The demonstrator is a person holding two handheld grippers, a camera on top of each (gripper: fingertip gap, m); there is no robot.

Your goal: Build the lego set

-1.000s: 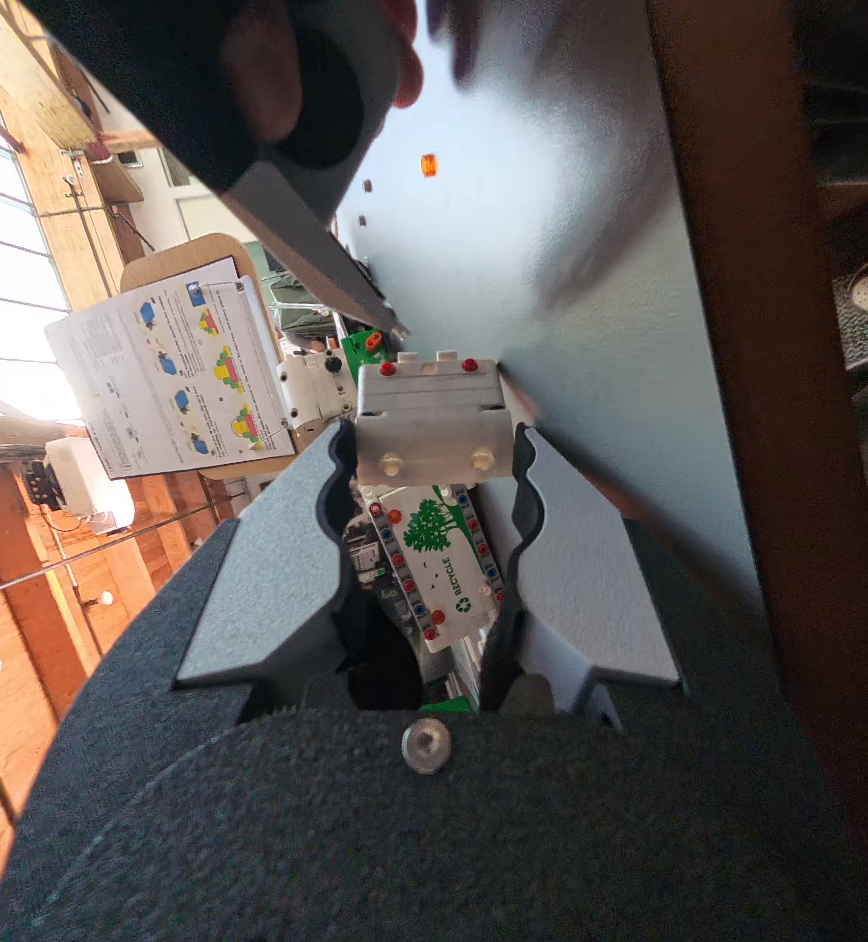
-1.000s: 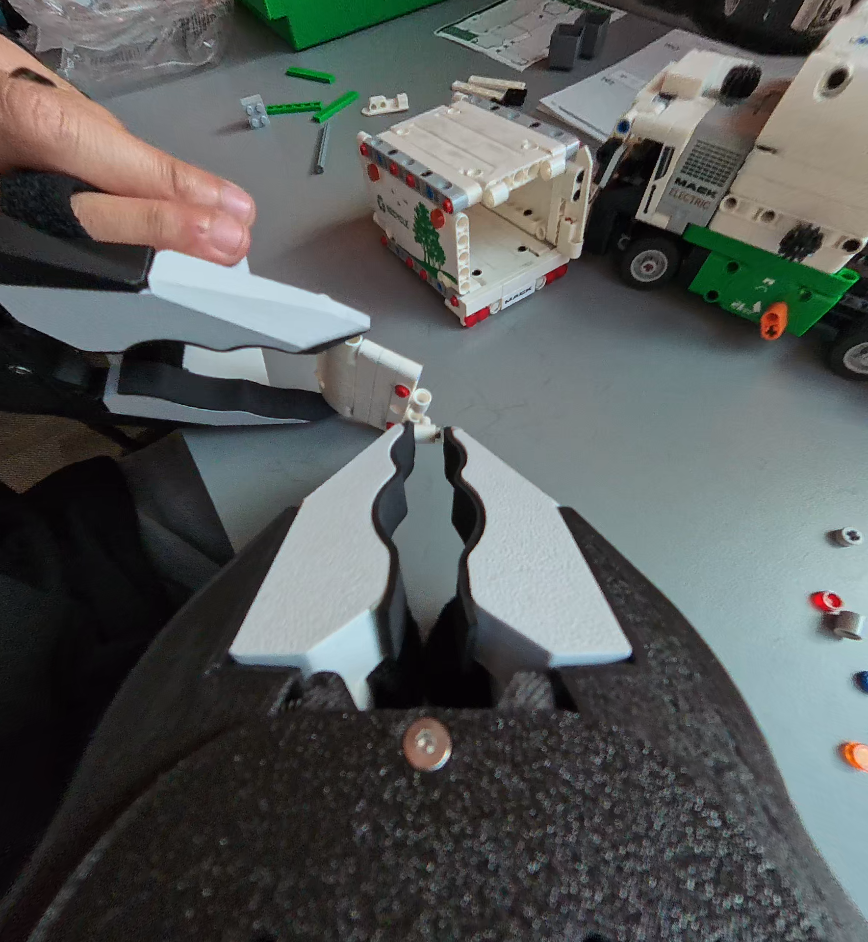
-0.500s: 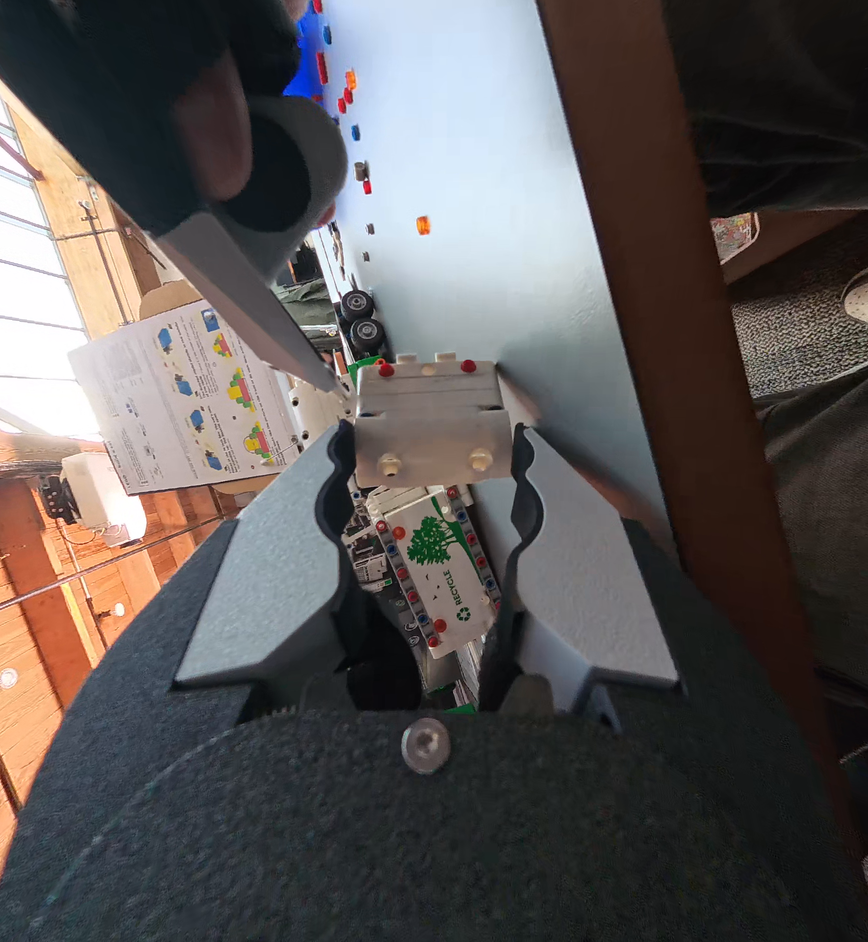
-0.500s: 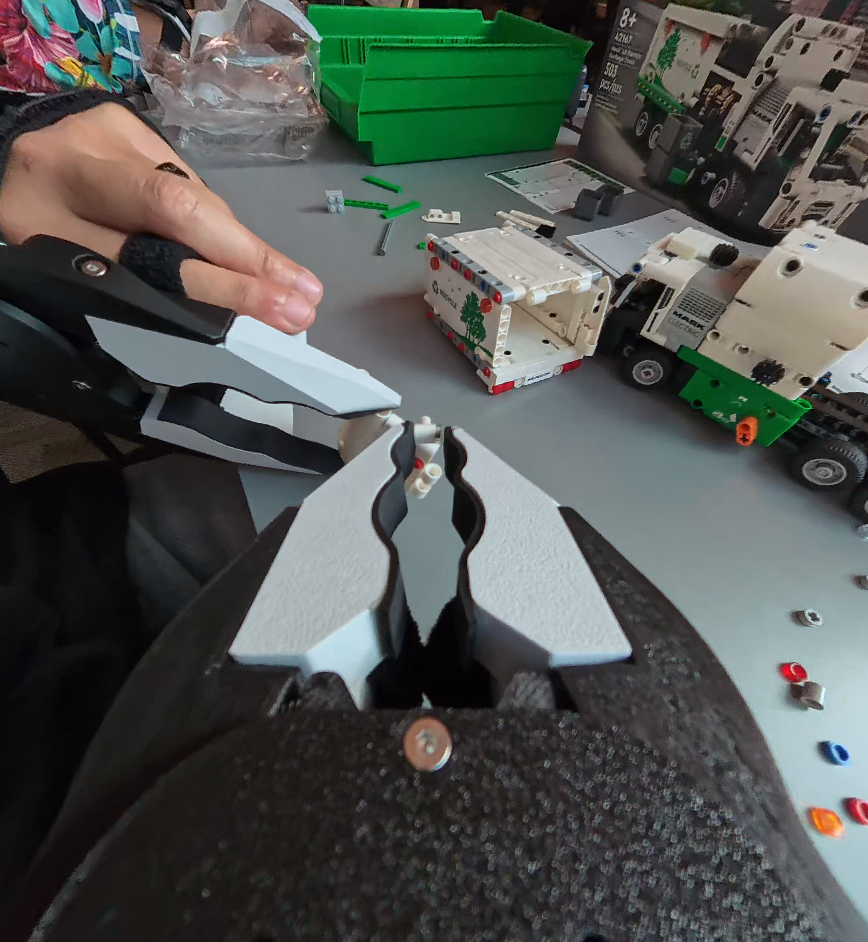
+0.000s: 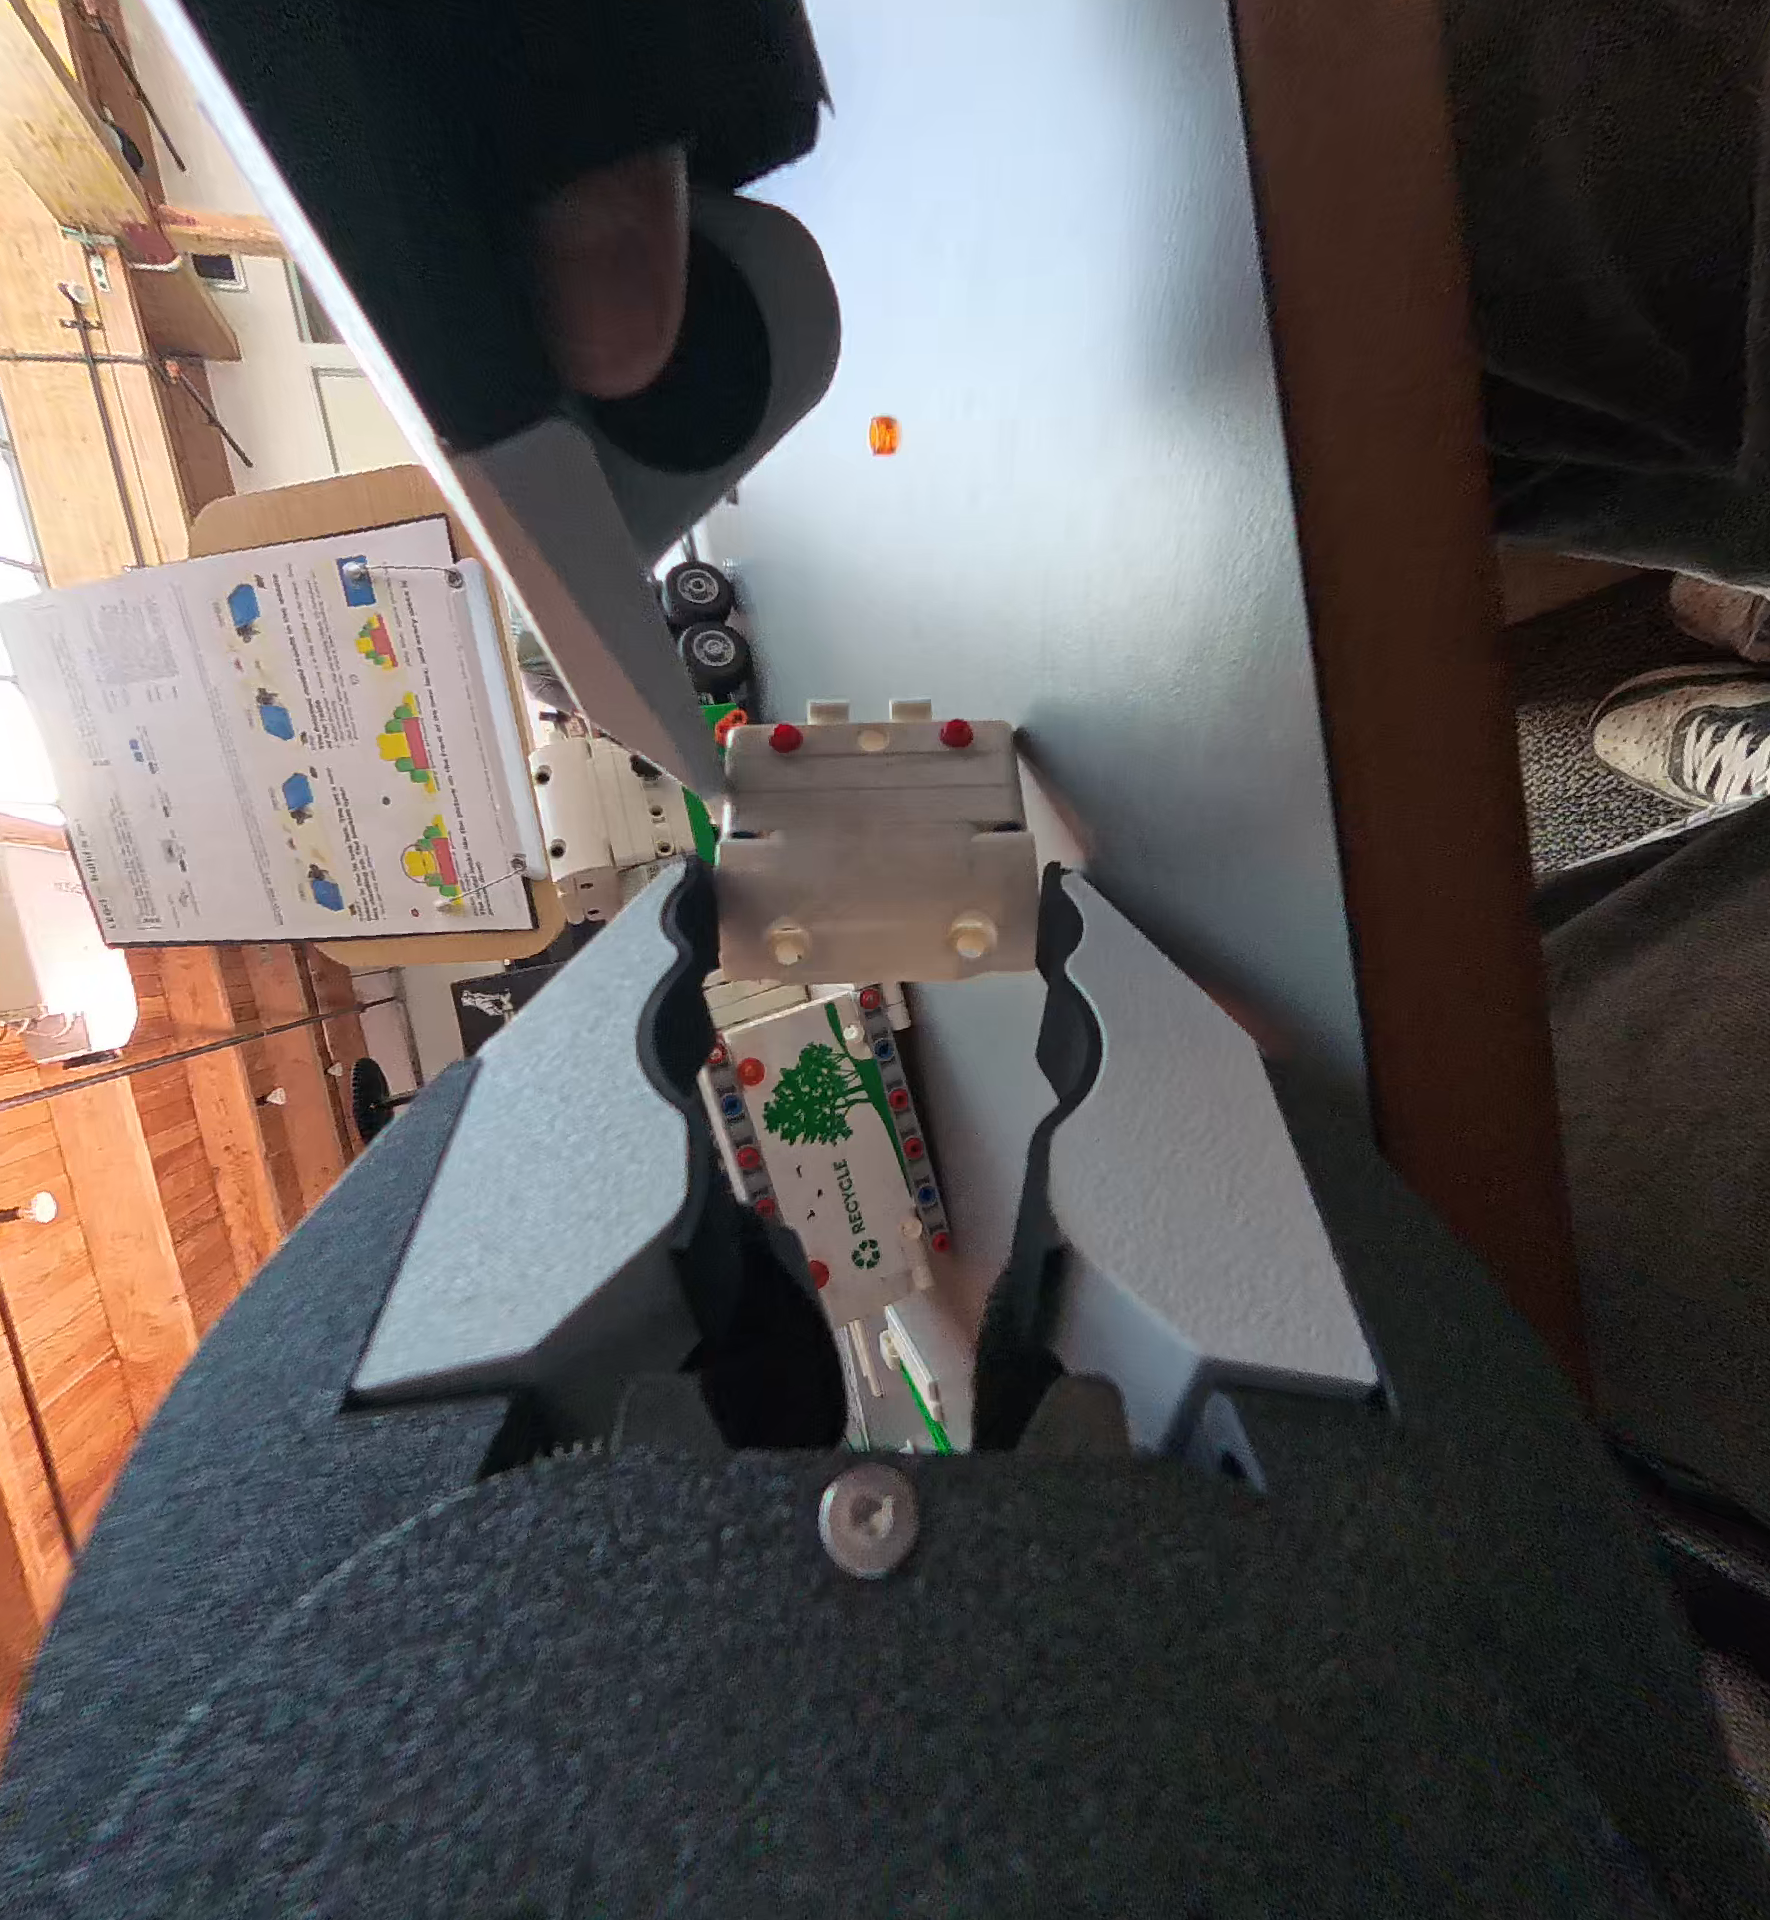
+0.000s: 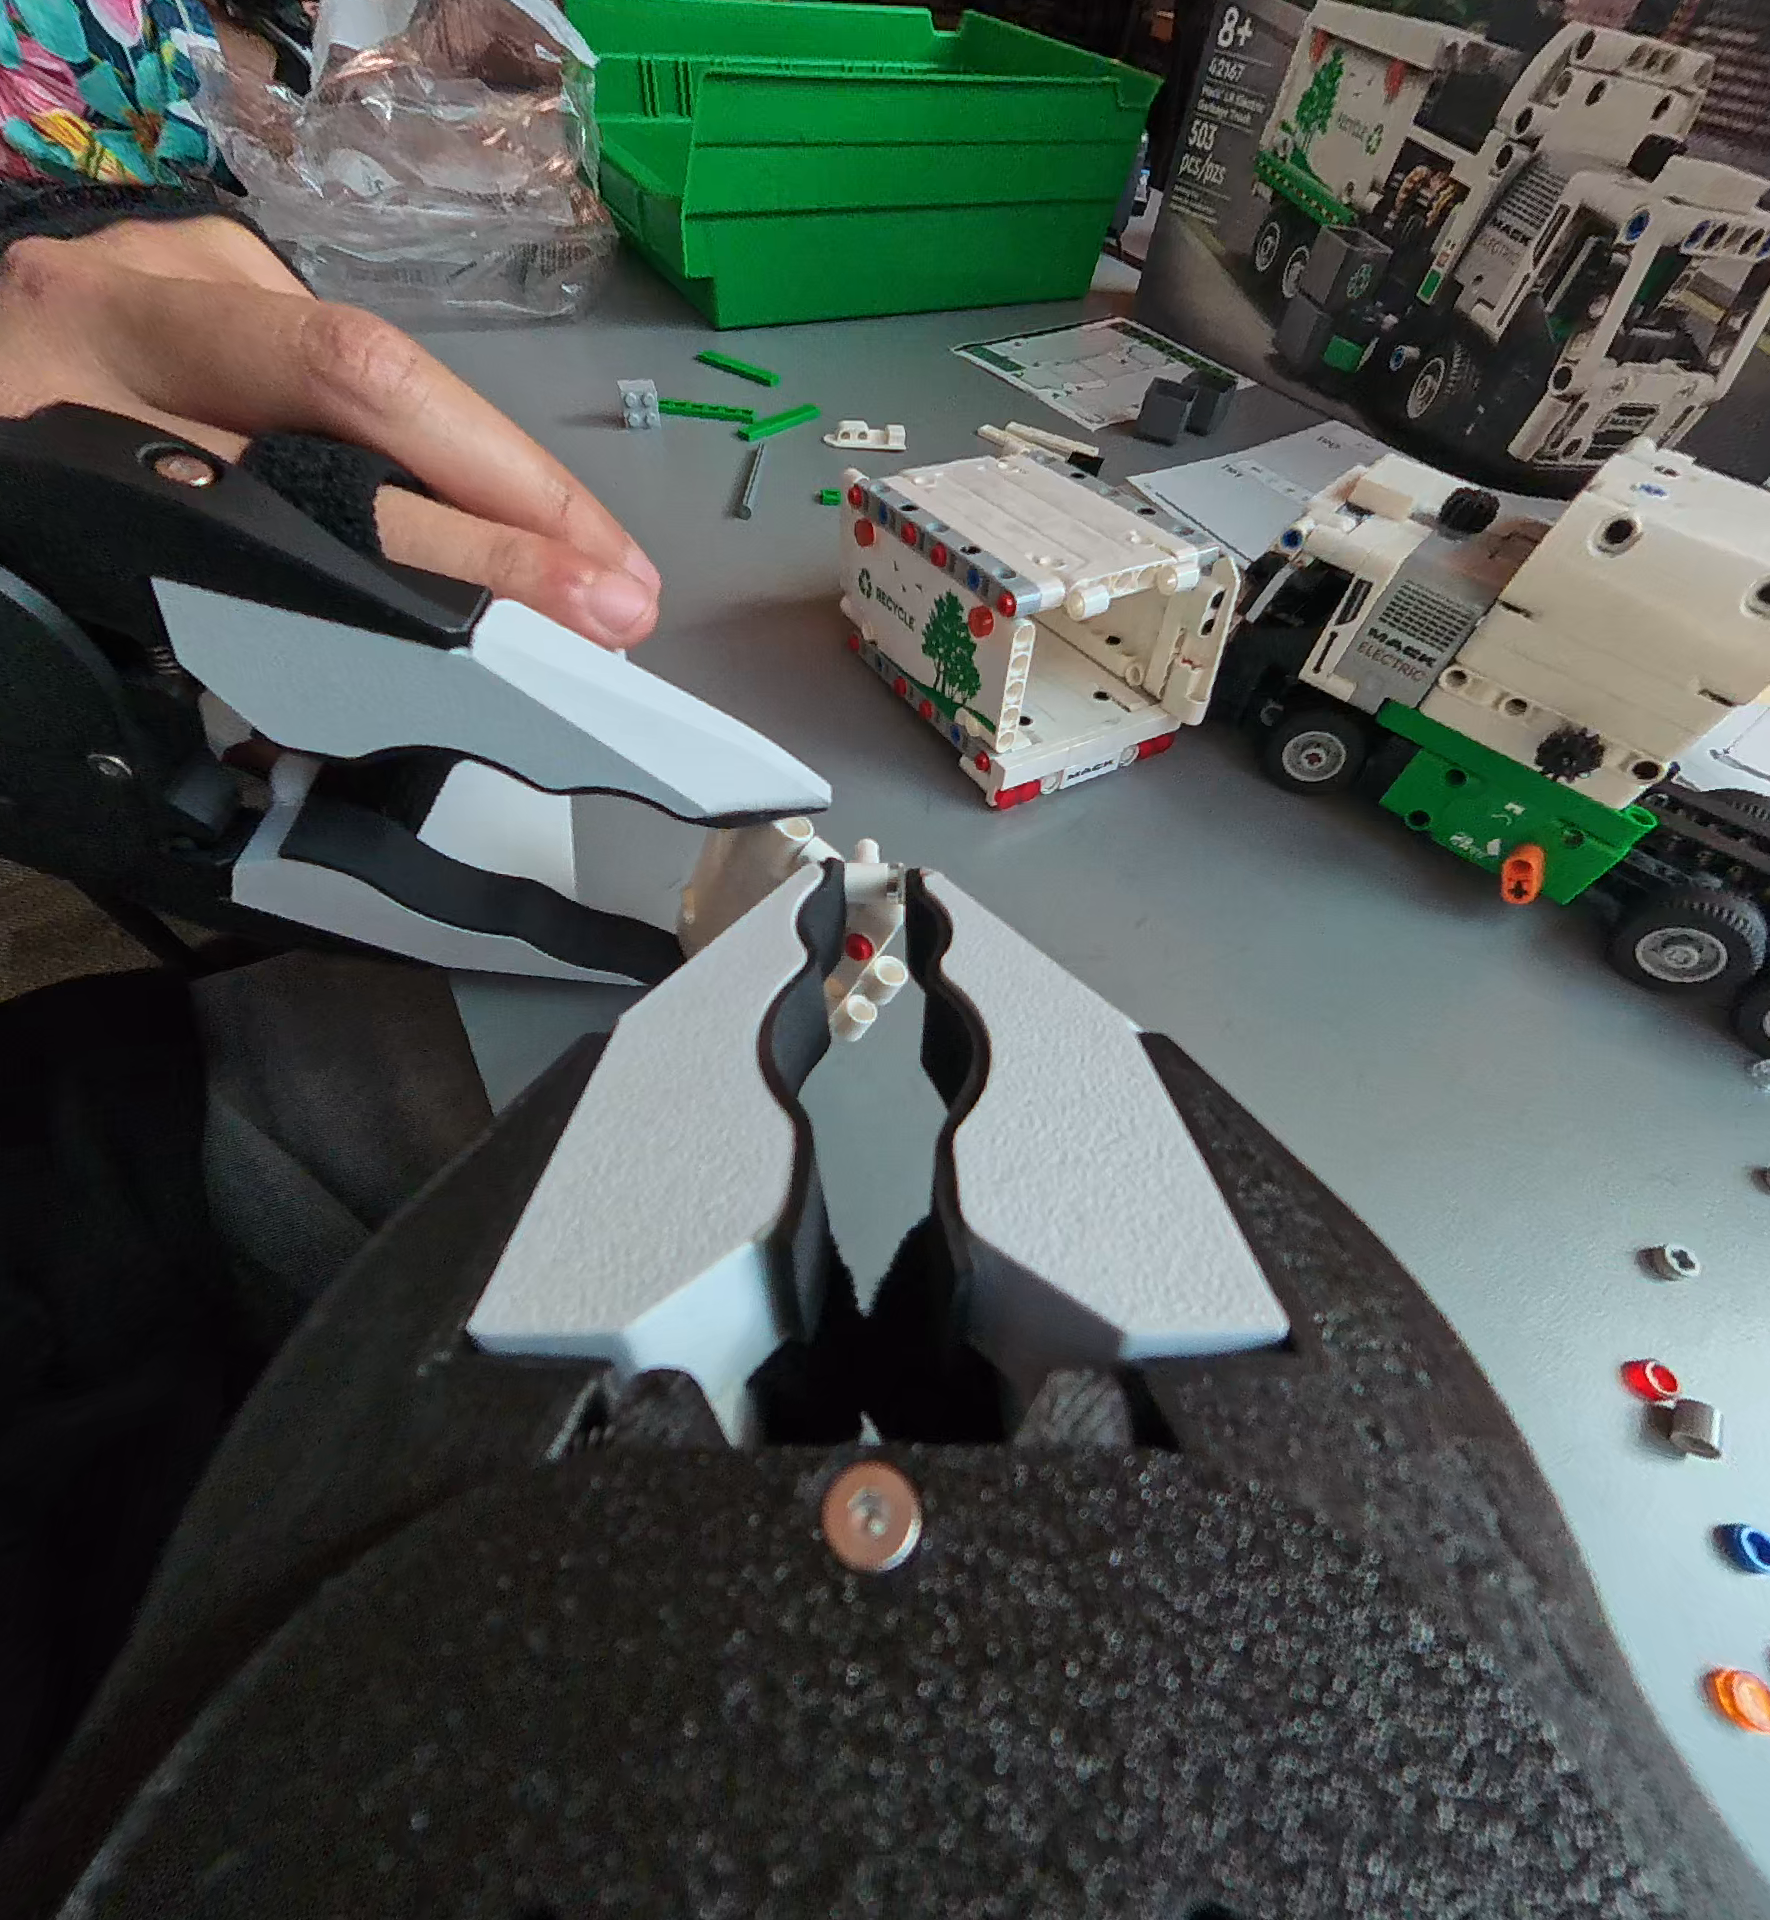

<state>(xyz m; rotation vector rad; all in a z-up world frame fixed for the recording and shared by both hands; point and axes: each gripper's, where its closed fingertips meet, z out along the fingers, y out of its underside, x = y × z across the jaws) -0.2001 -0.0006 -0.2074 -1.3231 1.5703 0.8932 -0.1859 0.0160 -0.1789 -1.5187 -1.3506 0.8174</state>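
White brick sub-assembly [image 5: 873, 852] clamped in the left gripper [image 5: 873, 920], above the table edge.
Right gripper [image 6: 873, 883] pinches its studded end; light, rigid, probably snaps apart if twisted.

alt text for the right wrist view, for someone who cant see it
The right gripper closes its fingertips around a small white lego assembly held by the left gripper. Behind on the grey table sit a white container module, a white-and-green truck and a green bin.
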